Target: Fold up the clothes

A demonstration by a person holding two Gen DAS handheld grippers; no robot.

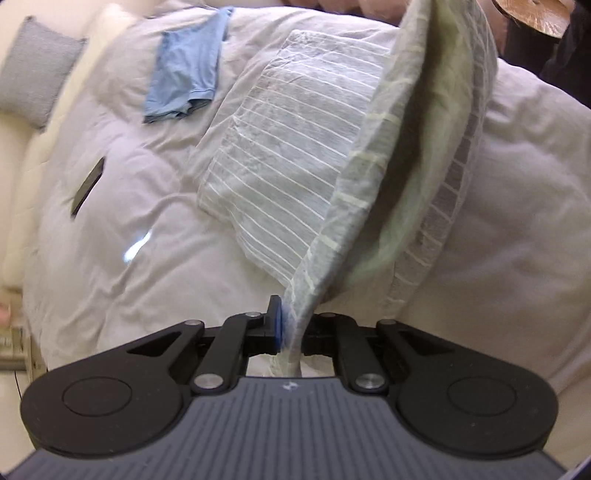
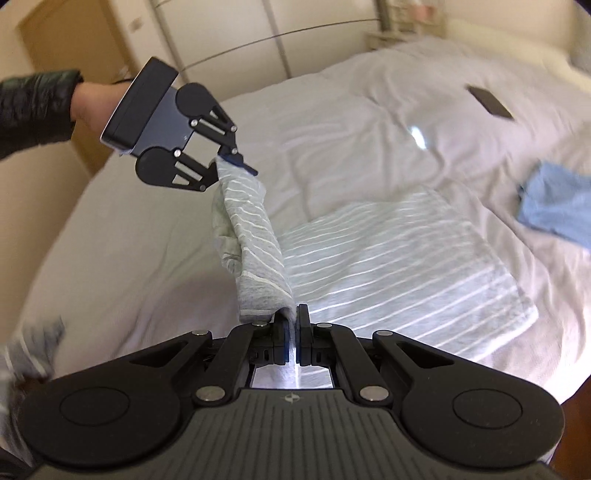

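Observation:
A grey shirt with thin white stripes [image 2: 399,258] lies partly flat on the bed, and one edge of it is lifted. My left gripper [image 1: 291,328] is shut on one end of the lifted edge; it also shows in the right wrist view [image 2: 231,162], held up at the left. My right gripper [image 2: 293,325] is shut on the other end of that edge. The lifted cloth [image 2: 255,243] hangs twisted between the two grippers. In the left wrist view the shirt [image 1: 291,147] rises from the bed to the upper right.
The white duvet [image 1: 129,266] covers the bed. A folded blue garment [image 1: 184,70] lies further back, also in the right wrist view [image 2: 557,203]. A dark phone [image 1: 88,186] lies on the duvet [image 2: 489,101]. A grey cushion [image 1: 35,81] lies at the bed's head. Wardrobe doors [image 2: 221,33] stand behind.

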